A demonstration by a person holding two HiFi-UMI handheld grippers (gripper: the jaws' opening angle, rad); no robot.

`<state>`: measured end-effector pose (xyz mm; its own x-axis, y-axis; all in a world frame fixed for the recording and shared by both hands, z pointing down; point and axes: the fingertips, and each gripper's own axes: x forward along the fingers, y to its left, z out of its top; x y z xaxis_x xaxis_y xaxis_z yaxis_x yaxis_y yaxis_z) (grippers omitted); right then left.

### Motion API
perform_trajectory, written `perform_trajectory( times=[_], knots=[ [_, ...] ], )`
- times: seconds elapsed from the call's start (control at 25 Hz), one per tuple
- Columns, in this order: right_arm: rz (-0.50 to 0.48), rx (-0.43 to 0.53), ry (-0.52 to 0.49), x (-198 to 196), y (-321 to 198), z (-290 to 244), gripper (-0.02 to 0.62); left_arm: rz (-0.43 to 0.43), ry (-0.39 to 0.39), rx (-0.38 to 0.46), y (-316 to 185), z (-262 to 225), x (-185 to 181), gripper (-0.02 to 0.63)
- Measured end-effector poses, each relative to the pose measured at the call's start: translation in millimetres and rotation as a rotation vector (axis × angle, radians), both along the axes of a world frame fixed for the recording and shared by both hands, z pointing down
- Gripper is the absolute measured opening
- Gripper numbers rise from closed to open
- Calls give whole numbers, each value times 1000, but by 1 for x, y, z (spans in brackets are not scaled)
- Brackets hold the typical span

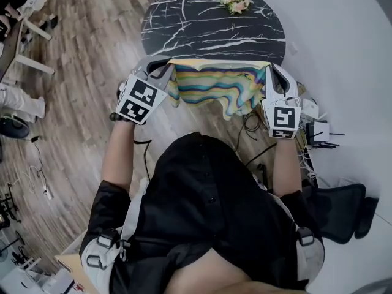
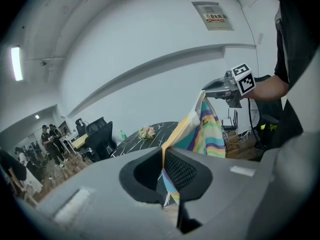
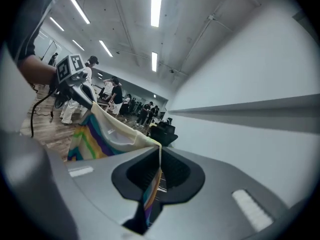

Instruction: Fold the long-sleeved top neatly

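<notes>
"Wooden floor (image 1: 79,60) underfoot, a dark marbled table (image 1: 214,23) ahead. What are the grippers doing?"

"The left gripper (image 1: 161,67) is clamped on one upper corner of the striped top (image 1: 214,87) — cloth runs right through its jaws. The right gripper (image 1: 273,71) pinches the other corner the same way."

"And the top itself?"

"It's held up in the air between them, upper edge pulled straight, the rest hanging in front of the person — by the table's near edge. Flowers (image 1: 236,0) sit at the far edge."
</notes>
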<state>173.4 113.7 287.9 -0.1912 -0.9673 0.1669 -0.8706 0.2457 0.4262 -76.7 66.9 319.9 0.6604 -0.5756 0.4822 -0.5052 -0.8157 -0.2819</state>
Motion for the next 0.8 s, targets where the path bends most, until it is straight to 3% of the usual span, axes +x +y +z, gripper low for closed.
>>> perform_trajectory(
  times=[0.32, 0.48, 0.8],
  knots=[
    [10, -20, 70, -2, -51, 4, 14, -22, -34, 15, -53, 7, -1, 17],
    [2, -47, 61, 7, -80, 18, 14, -44, -26, -10, -77, 18, 6, 16],
    [-38, -86, 77, 21, -162, 38, 15, -90, -83, -27, -149, 40, 15, 17]
  ],
)
